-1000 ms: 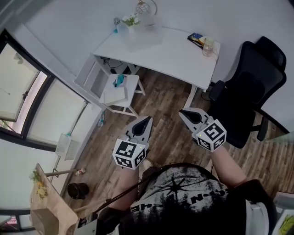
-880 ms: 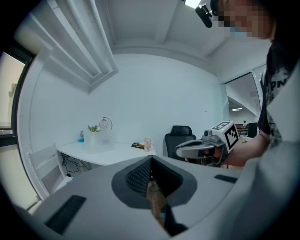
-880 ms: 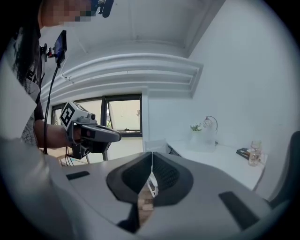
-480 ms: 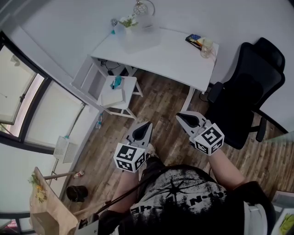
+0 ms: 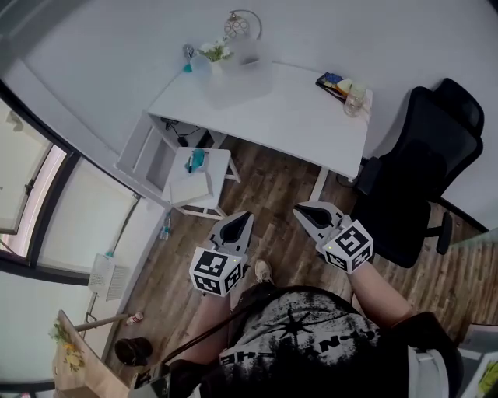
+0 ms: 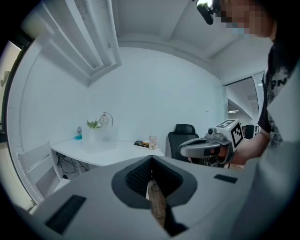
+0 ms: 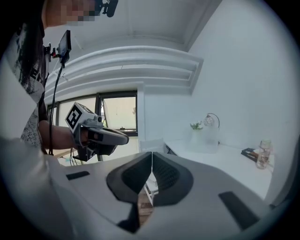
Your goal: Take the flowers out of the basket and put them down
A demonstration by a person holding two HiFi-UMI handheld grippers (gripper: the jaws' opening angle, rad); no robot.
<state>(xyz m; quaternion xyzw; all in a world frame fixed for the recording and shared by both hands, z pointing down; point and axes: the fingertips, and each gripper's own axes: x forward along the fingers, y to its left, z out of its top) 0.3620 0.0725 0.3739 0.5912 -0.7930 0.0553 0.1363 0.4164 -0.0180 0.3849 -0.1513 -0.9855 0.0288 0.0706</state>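
1. nearest you: left gripper (image 5: 242,220) and right gripper (image 5: 305,211) sit side by side in front of your torso, tips pointing fwd toward the desk. per each gripper view, both sets of tongs are pressed together at the tips, pinching nothing. only floor shows thru the slot behind the pads. one shoe (image 5: 263,271) shows btwn the two grippers.
2. surface below: dark wood-plank floor (image 5: 284,175). a dark pot (image 5: 131,350) sits on it at lower left, near a white wall unit (image 5: 106,267) below the window (image 5: 35,194).
3. mid range: small white side table (image 5: 198,175) w/ a teal item on top, just beside the desk's left end. black office chair (image 5: 424,167) stands at the desk's right end.
4. far: white desk (image 5: 299,113) against a white wall. the frosted basket (image 5: 237,71) stands at its back left corner. the flowers (image 5: 215,52) are in it, green sprig above the rim, well apart from both grippers. a wire globe ornament (image 5: 239,22) and a teal bottle (image 5: 187,62) stand near the basket. a glass jar (image 5: 355,98) and a dark flat item (image 5: 333,80) occupy the back right corner.
5. limits: basket walls are cloudy, so the stems inside can't be read. your torso covers the floor under you. the wooden piece (image 5: 74,361) at lower left is cut off by the frame edge, so it can't be identified.
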